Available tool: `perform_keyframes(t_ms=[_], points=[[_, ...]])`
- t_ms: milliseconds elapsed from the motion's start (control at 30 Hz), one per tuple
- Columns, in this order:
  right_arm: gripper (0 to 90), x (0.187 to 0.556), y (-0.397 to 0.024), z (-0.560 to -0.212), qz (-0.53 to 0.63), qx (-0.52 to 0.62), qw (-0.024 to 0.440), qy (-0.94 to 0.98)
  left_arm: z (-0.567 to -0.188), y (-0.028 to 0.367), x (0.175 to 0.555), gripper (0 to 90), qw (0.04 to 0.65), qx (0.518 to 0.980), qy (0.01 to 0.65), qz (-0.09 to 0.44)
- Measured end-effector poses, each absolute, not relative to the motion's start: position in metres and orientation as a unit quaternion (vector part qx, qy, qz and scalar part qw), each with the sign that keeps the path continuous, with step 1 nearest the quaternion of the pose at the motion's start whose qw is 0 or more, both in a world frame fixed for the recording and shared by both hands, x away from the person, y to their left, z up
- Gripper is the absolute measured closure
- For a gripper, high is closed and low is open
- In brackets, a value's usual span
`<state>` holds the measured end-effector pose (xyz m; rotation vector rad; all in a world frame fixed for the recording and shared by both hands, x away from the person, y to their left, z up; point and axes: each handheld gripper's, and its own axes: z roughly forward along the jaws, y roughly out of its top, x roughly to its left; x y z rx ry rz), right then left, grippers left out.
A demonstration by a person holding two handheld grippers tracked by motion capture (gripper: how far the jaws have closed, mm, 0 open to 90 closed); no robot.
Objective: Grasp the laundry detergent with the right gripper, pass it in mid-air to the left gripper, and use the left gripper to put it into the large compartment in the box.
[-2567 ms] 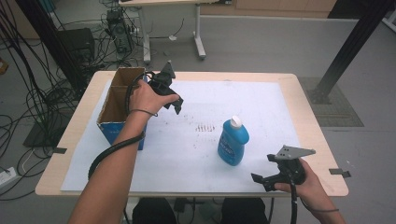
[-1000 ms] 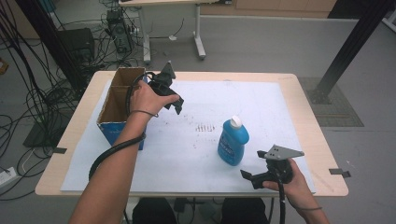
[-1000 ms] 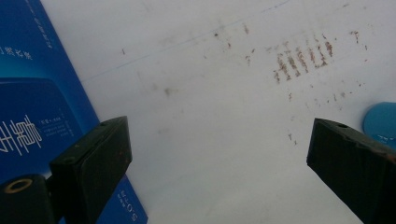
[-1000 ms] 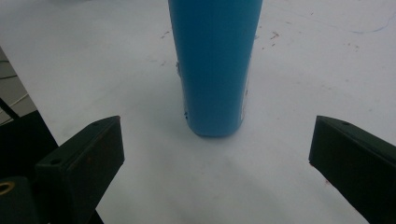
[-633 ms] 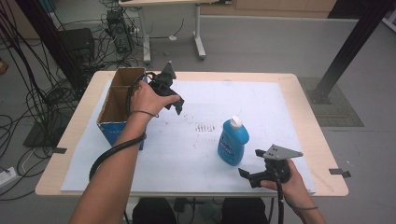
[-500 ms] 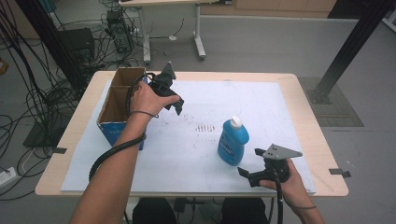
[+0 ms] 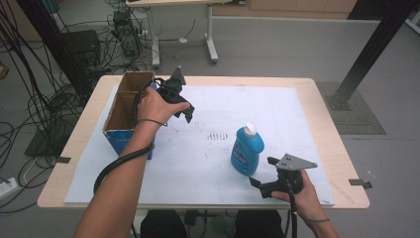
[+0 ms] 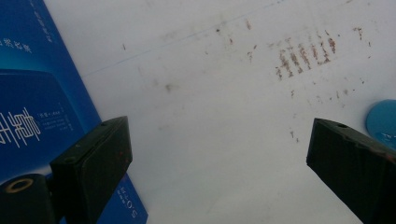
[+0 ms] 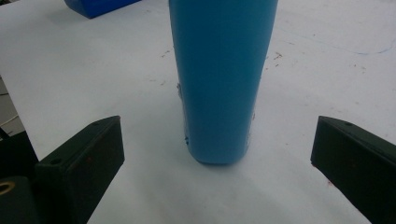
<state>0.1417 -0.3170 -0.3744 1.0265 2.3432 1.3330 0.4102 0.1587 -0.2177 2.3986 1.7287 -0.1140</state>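
At the left of the high view, the cardboard box (image 7: 130, 110) sits open-topped on the counter (image 7: 317, 104); the left tool (image 7: 185, 110) hovers beside it, jaws spread and empty. Right of centre stands the blue bottle (image 7: 247, 151), ungrasped. The right tool (image 7: 261, 175), lower right, faces it with jaws spread, so gripping and moving remain.

Lab or robotics test space, not home. Grey concrete-look floor (image 7: 277, 44). Tangle of black cables (image 7: 34, 99) at left, running to dark equipment box (image 7: 79, 47) and power strip (image 7: 7, 186) on floor. Black metal frame posts (image 7: 376, 47) flank table. Wooden worktable (image 7: 322, 104) covered with white sheet (image 7: 277, 114), stained; tape tabs at edges. Second desk on white legs (image 7: 210, 29) behind. Person works handheld gripper rig (image 7: 270, 173) with trailing cable.
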Motion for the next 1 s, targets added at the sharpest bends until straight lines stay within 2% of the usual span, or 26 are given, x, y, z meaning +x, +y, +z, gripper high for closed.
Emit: perform_keyframes(t_ms=[1000], points=[[3.2,0.147,-0.304,-0.389,0.474,0.35,0.145,0.795,-0.219,0.161,0.411,7.2,0.097,0.808,0.58,-0.04]])
